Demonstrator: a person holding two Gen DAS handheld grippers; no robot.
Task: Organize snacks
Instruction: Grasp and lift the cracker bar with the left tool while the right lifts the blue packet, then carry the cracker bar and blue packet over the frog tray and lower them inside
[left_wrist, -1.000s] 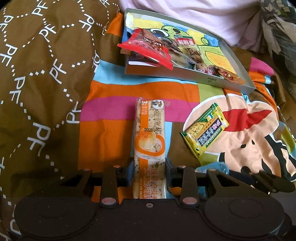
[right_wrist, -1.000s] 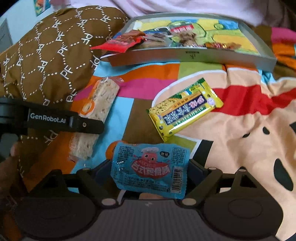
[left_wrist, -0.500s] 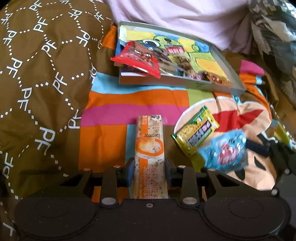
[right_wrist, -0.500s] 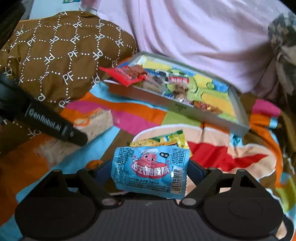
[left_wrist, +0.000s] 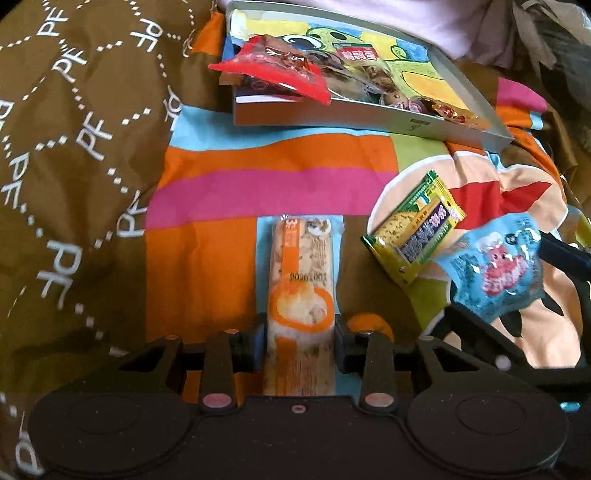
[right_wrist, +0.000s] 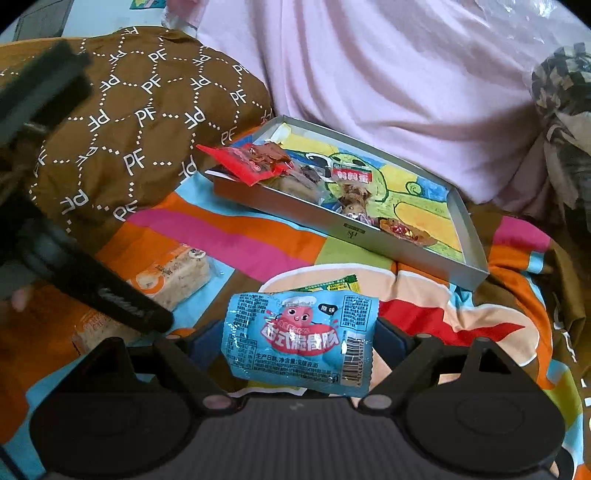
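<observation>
On a bed covered by a bright cartoon-print sheet (left_wrist: 280, 162) of soft, rumpled cotton in orange, pink and blue blocks, a shallow rectangular grey cardboard tray (left_wrist: 354, 122) serves as the landmark. Its floor carries a colourful cartoon picture, and glossy crinkled snack wrappers lie inside, among them a red plastic packet (left_wrist: 273, 70) hanging over the tray's near-left corner.

Below the tray, well apart from it, the left gripper (left_wrist: 300, 339) clamps the near end of a long, narrow orange-and-clear plastic-wrapped cracker bar (left_wrist: 301, 295); its two black pads press the bar's sides, and the bar lies flat on the sheet, pointing up toward the tray. To the right of the bar, between it and the tray's near-right corner, lies a green-and-yellow foil snack pack (left_wrist: 413, 240), set diagonally.

The right gripper (right_wrist: 299, 343) grips a shiny light-blue plastic pouch (right_wrist: 299, 339) printed with a pink cartoon figure, held by its two short ends in wide-set jaws, clear of the sheet and below the tray's near wall. The pouch bows slightly.

The right view alone shows a pale pink draped cloth (right_wrist: 388, 74) behind the tray and the left gripper's black body at far left with a fingertip of the person's hand (right_wrist: 18, 299). A brown quilted pillow (left_wrist: 81, 147) with white lettering sits left of the tray. The left gripper angles steeply down; the right one tilts more gently.
</observation>
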